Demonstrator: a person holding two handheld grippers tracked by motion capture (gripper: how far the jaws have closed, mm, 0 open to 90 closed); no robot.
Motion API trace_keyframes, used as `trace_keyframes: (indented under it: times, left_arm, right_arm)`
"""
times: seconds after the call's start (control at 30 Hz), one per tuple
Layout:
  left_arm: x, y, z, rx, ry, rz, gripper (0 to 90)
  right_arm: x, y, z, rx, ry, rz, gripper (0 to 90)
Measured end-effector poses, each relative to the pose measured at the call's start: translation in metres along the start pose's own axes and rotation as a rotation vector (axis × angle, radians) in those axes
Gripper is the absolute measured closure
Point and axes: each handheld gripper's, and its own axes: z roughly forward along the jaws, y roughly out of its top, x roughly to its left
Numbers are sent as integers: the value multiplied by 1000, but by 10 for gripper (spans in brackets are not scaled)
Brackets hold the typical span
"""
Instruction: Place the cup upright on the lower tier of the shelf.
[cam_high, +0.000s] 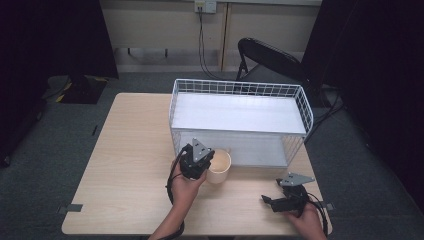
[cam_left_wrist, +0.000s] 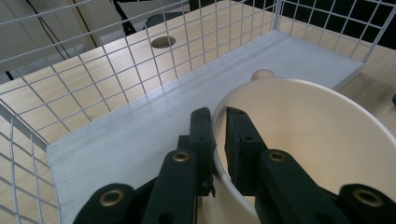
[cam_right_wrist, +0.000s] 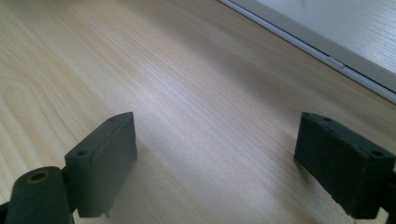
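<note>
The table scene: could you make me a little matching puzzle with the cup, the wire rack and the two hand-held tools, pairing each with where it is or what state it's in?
Things:
1. cream cup
2. white wire rack
3. left tool
4. right tool

States or places:
A. jaws wide apart above bare wood
B. stands at the far side of the table, with two shelves
C. pinched at its rim, one jaw inside and one outside
D. jaws closed on a thin wall

Pairs: 1-C, 2-B, 3-D, 4-A
</note>
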Motion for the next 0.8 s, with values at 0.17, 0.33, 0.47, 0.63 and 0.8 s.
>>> trace_keyframes:
  times: [0.17, 0.33, 0.47, 0.63, 0.8]
  left_arm:
    - [0, 2, 3, -4, 13, -7, 818]
    - [-1, 3, 5, -6, 24, -9, 818]
    - [-1, 3, 9, -1, 29, -9, 818]
    - [0, 2, 11, -6, 48, -20, 818]
    - [2, 2, 13, -13, 69, -32, 817]
  right_arm:
    - [0, 0, 0, 0, 0, 0, 122]
    - [0, 0, 0, 0, 0, 0, 123]
    - [0, 0, 0, -1, 0, -1, 122]
    - [0, 0, 0, 0, 0, -1, 123]
    - [0, 0, 0, 0, 0, -1, 122]
